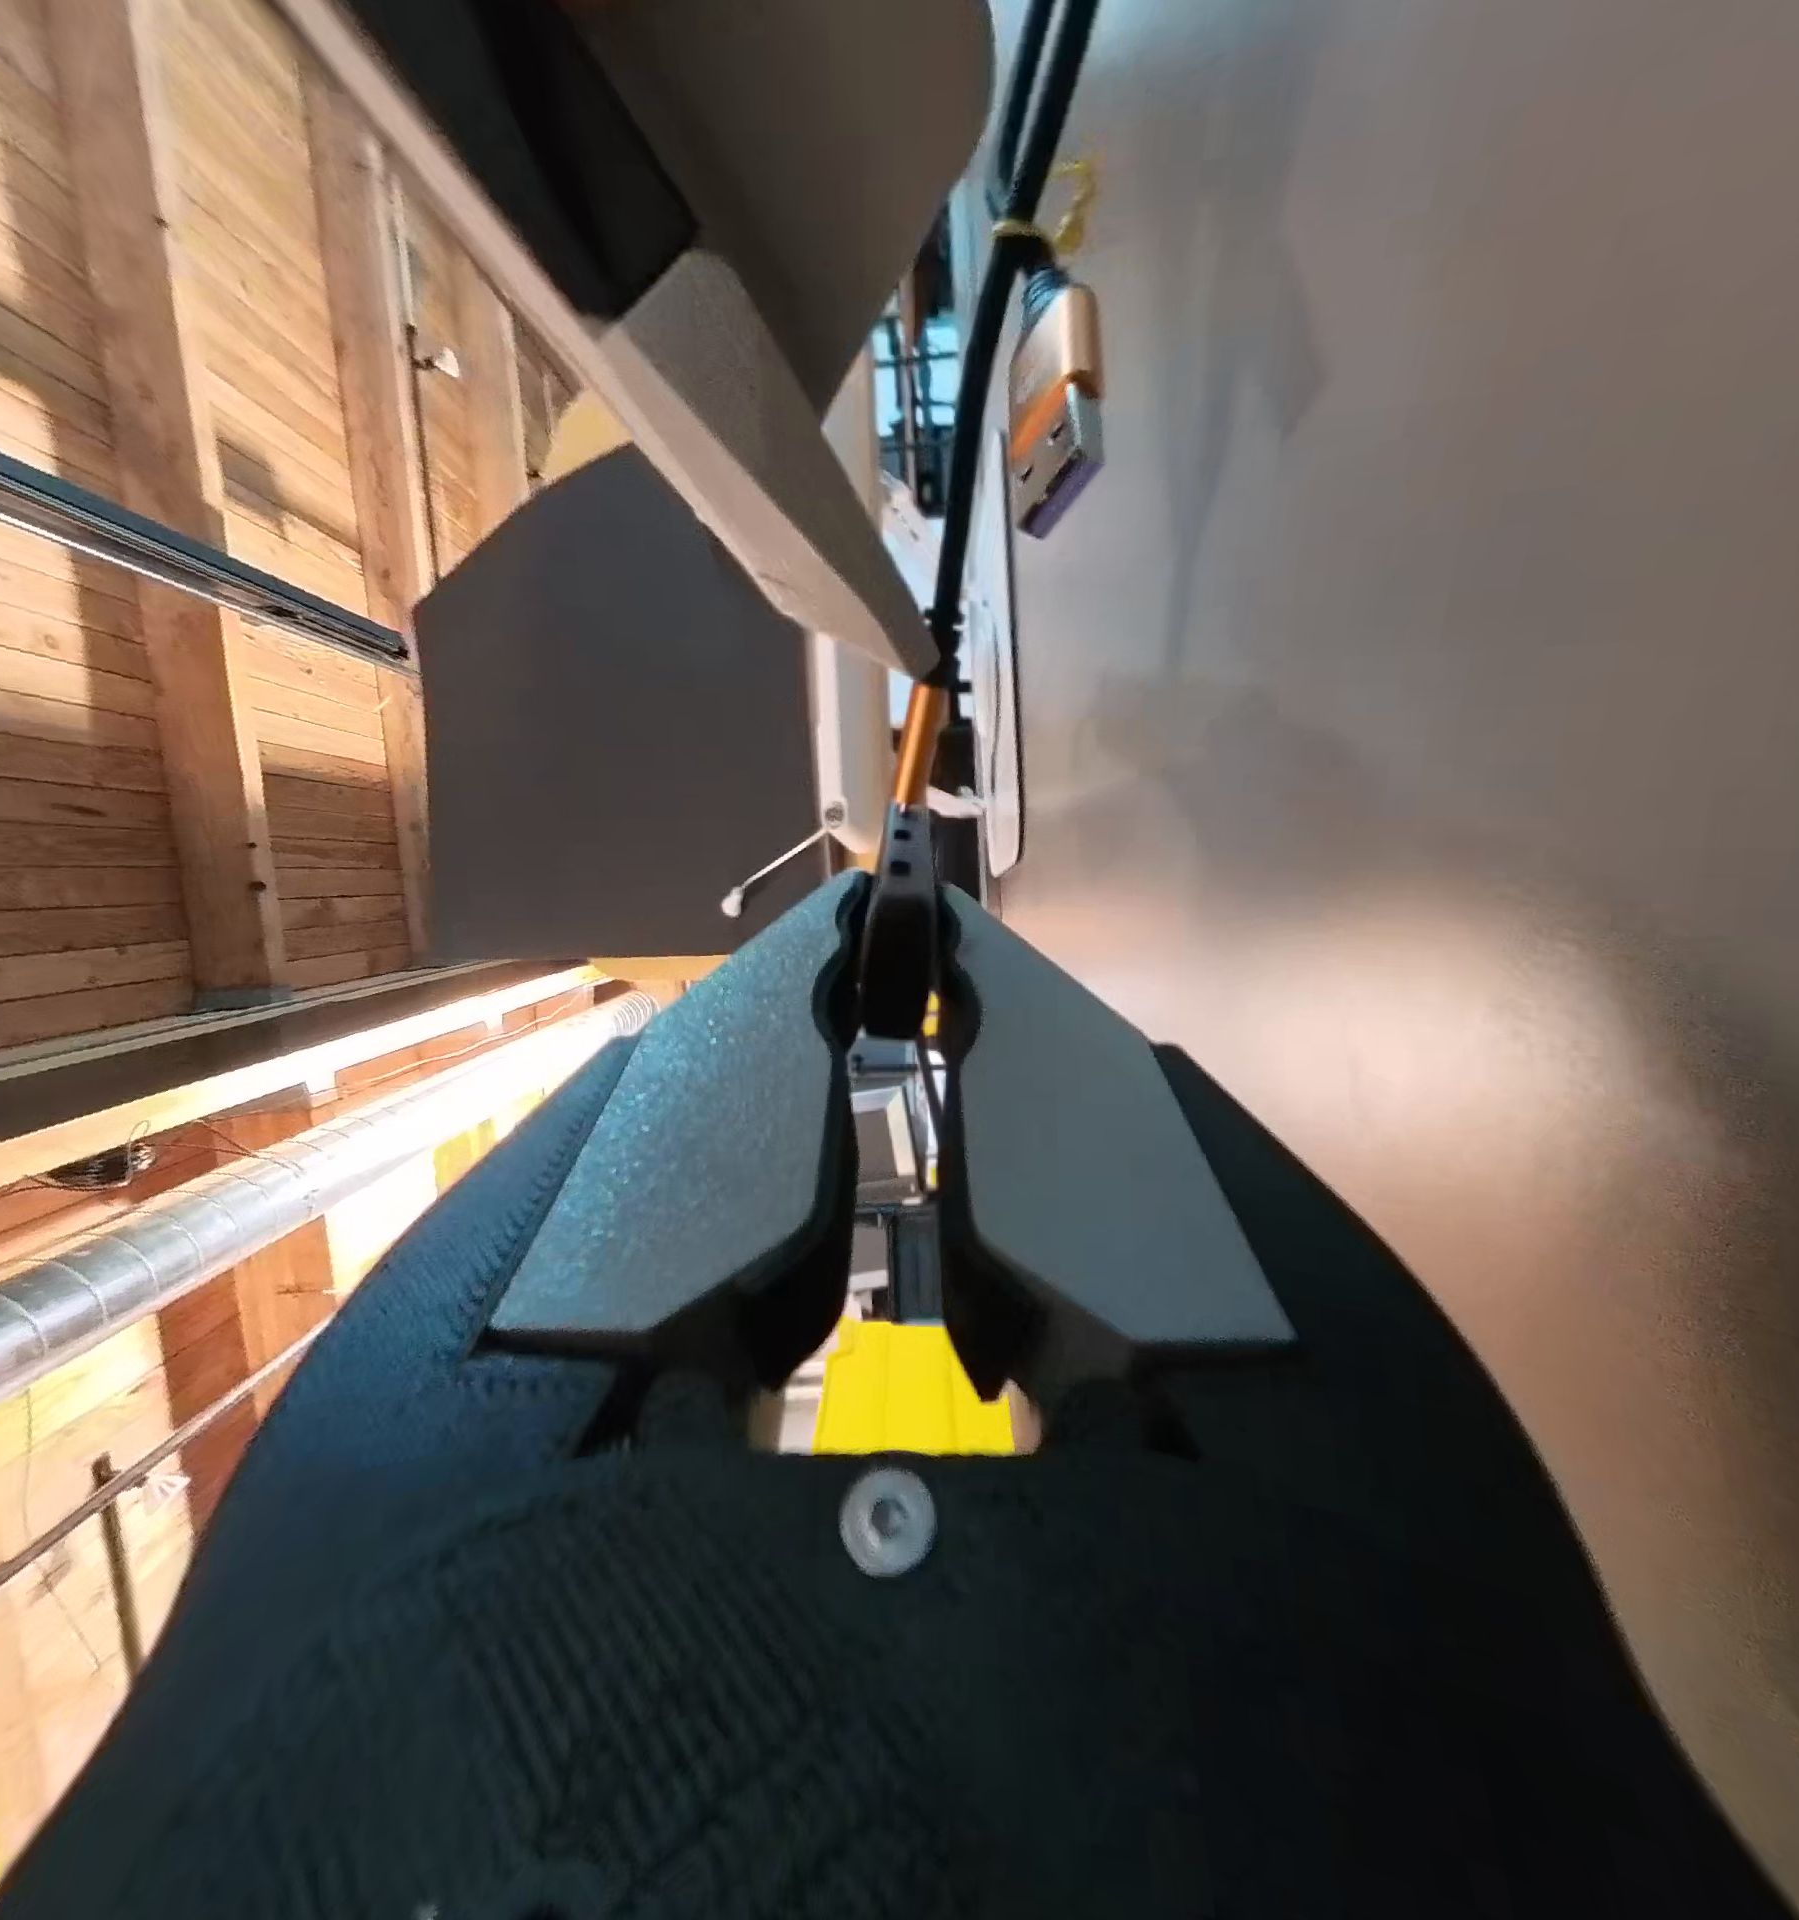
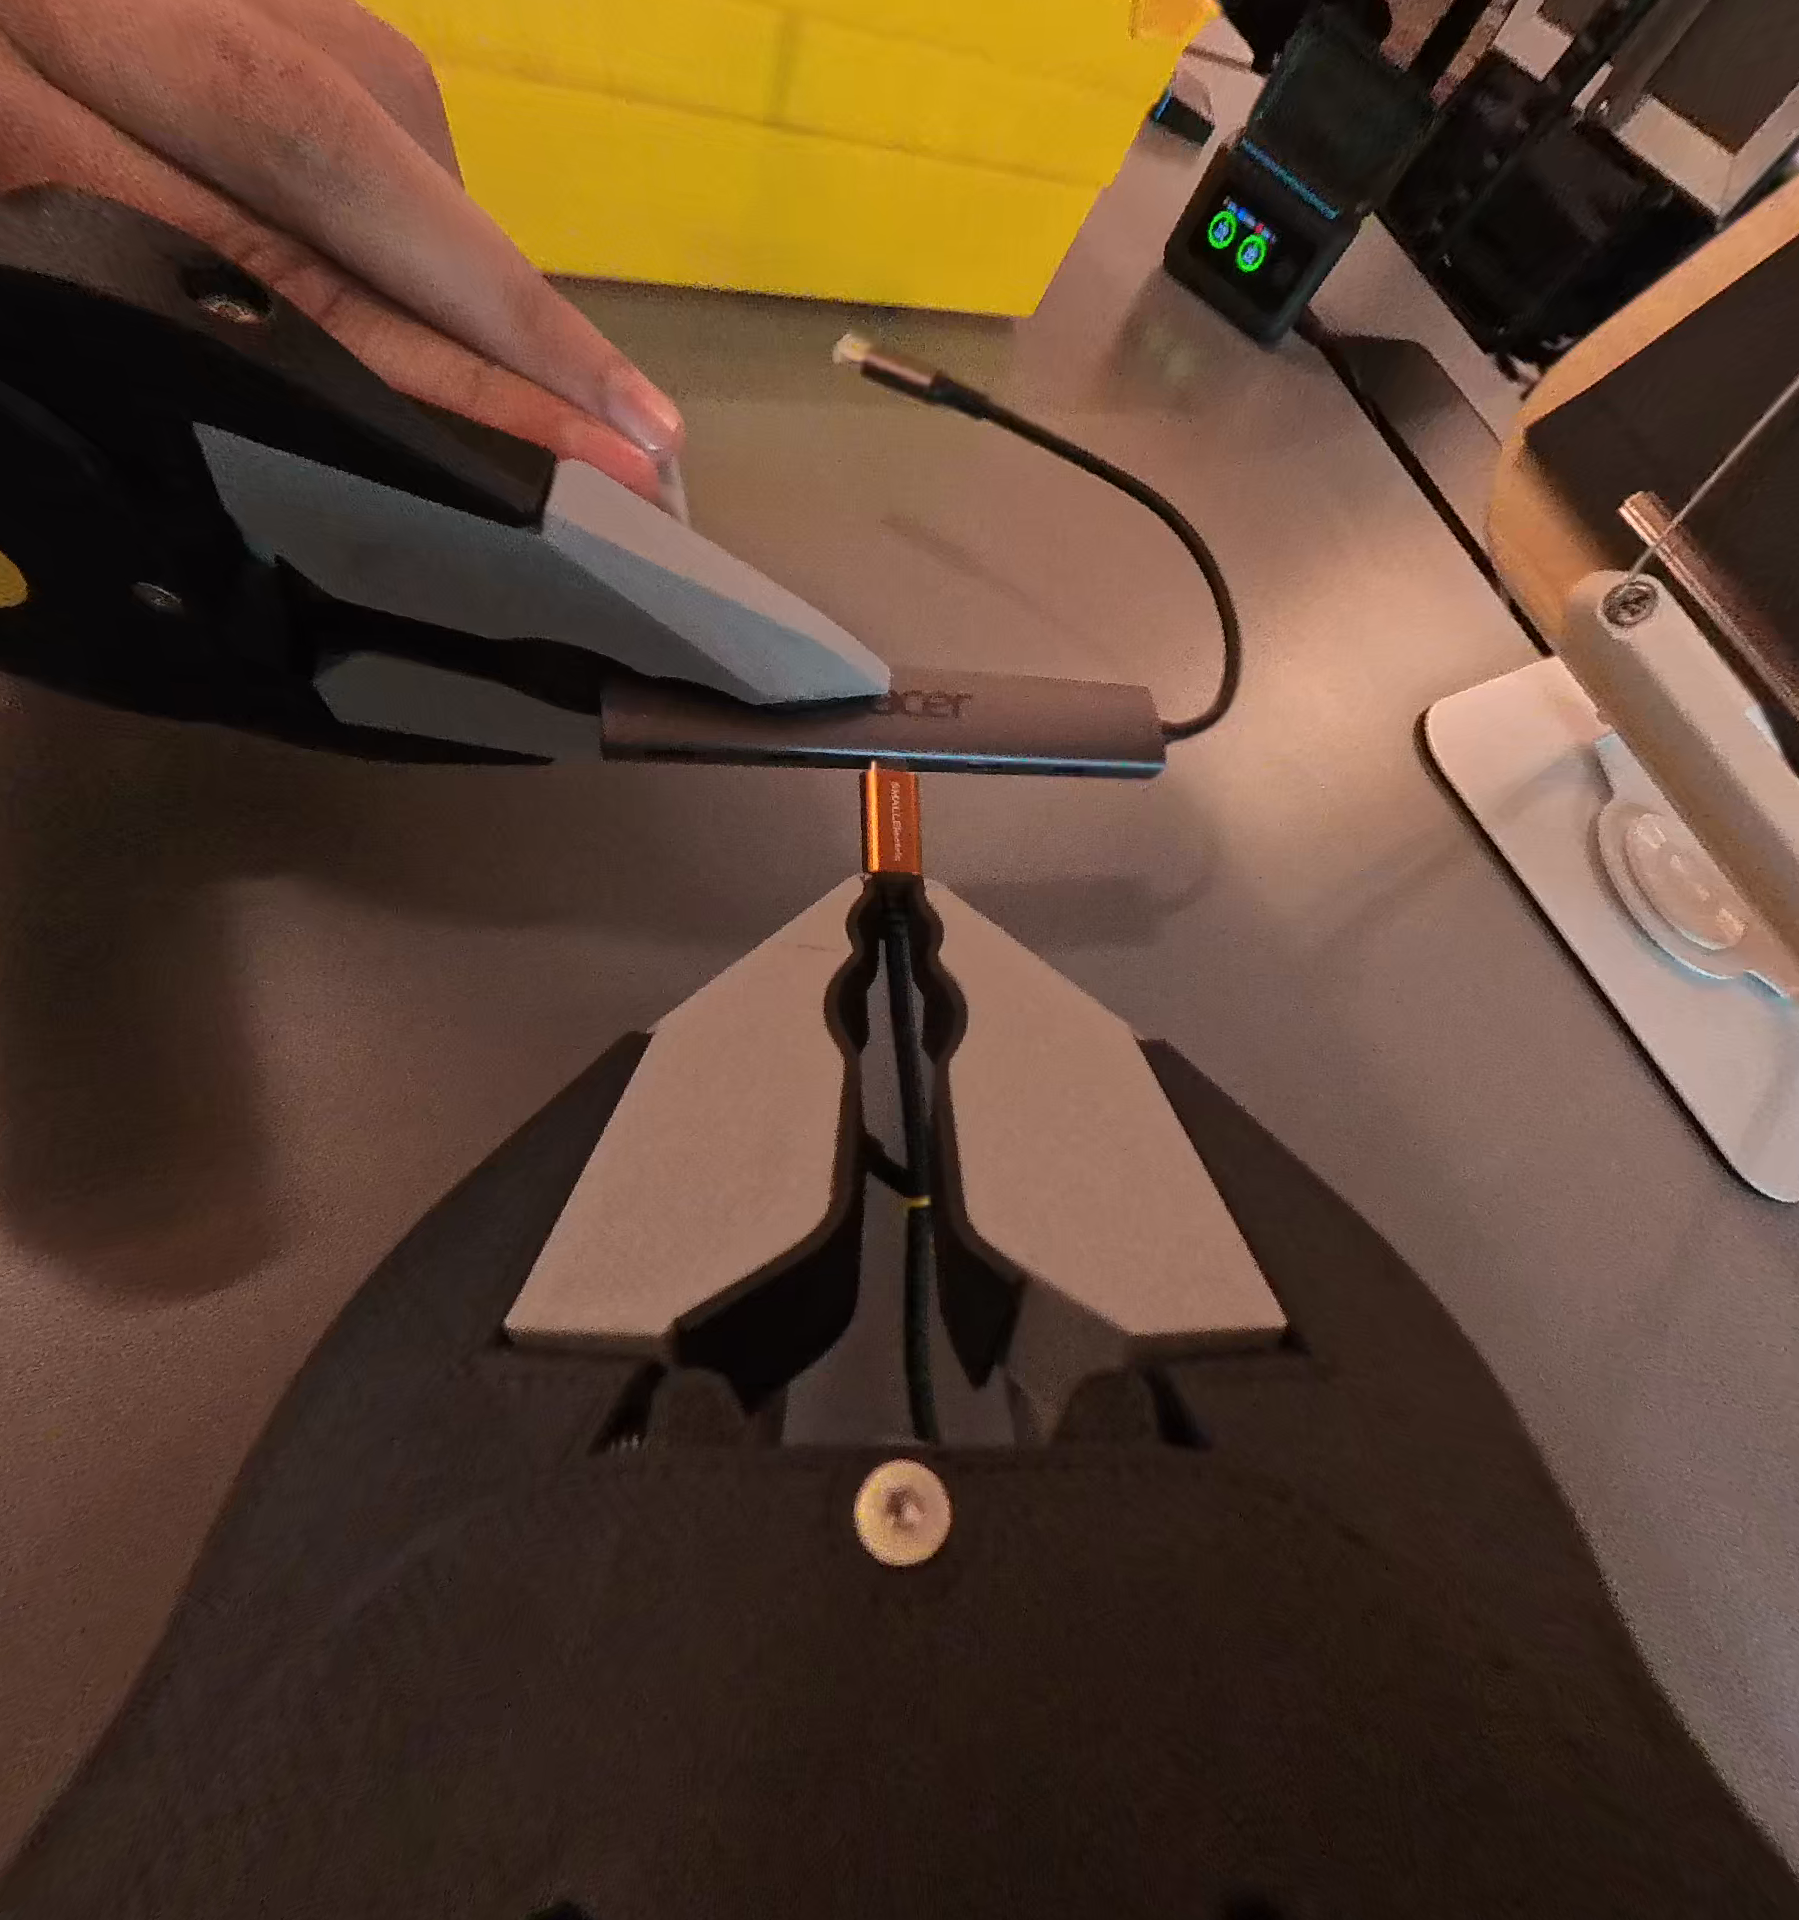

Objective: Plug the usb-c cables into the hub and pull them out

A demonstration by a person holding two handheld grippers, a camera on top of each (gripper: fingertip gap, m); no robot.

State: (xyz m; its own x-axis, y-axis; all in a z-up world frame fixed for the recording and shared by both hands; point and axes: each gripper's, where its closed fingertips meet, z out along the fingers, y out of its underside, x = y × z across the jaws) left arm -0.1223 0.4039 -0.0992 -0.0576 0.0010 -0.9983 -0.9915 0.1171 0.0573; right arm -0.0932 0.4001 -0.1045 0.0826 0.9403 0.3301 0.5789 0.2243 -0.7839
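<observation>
In the right wrist view my right gripper (image 2: 890, 894) is shut on a black braided cable (image 2: 910, 1091) just behind its orange USB-C connector (image 2: 890, 826). The connector's tip meets the front edge of the grey hub (image 2: 1030, 717); how deep it sits I cannot tell. My left gripper (image 2: 749, 707) comes in from the left and clamps the hub's left end, holding it above the table. In the left wrist view the left gripper (image 1: 900, 914) is shut on the hub (image 1: 895, 966), seen edge-on, with the orange connector (image 1: 921, 743) beyond it and a finger of the right gripper (image 1: 770, 468) above.
The hub's own black lead (image 2: 1186, 561) loops back to a loose plug (image 2: 874, 358). A gold USB-A plug (image 1: 1056, 416) lies on the grey table (image 2: 251, 935). Behind stand a yellow bin (image 2: 770, 135) and a black device with green lights (image 2: 1253, 244). A white stand base (image 2: 1601, 883) is at the right.
</observation>
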